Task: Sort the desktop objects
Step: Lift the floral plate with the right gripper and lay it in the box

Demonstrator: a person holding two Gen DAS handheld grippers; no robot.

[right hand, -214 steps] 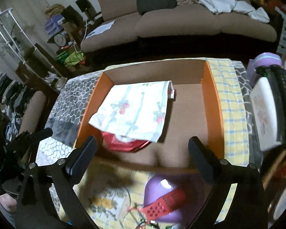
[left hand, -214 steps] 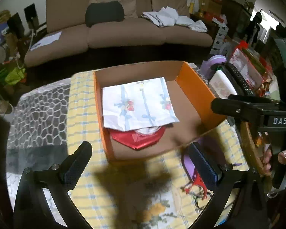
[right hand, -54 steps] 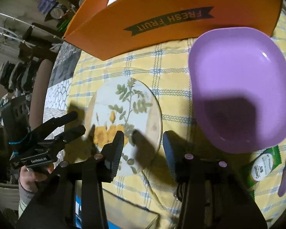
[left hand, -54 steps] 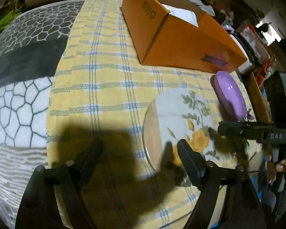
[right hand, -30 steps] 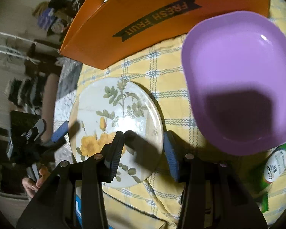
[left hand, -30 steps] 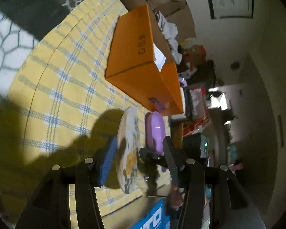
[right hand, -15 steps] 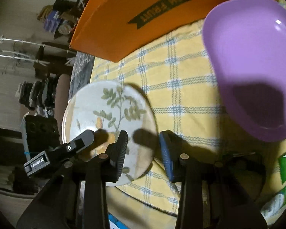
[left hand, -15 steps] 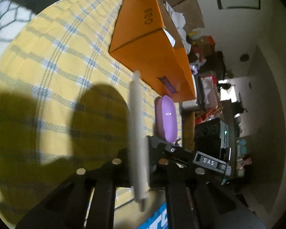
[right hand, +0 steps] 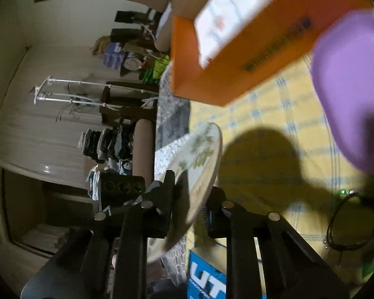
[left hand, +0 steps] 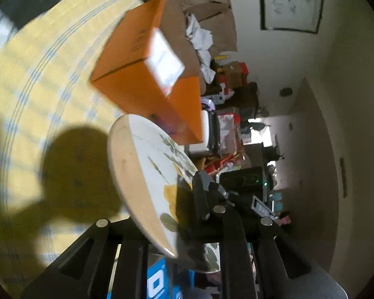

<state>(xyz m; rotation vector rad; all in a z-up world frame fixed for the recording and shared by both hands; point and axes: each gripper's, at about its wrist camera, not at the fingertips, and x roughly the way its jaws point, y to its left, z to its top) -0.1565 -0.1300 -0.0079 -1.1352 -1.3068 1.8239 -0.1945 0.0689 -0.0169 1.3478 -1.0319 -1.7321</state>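
A round plate [left hand: 142,164] with yellow flowers and green leaves hangs tilted above the yellow checked cloth [left hand: 49,74]. My left gripper [left hand: 169,199] is shut on its near rim, though the jaws are opening slightly. In the right wrist view the plate [right hand: 202,149] shows edge-on. There my right gripper [right hand: 193,186] grips the opposite rim, its jaws closing on it. Behind stands the orange box [left hand: 137,87], which holds a patterned white cloth [right hand: 227,12]. A purple plate [right hand: 349,87] lies on the cloth to the right.
A black cable loop [right hand: 349,219] and a green packet [right hand: 371,266] lie near the table's front edge. A blue box [right hand: 207,281] sits below the edge. A brown sofa with crumpled clothes [left hand: 199,44] stands behind the table, and clutter fills the right side.
Both grippers closed on opposite rims of the flowered plate. It has come up off the cloth and now hangs tilted between them, casting a round shadow.
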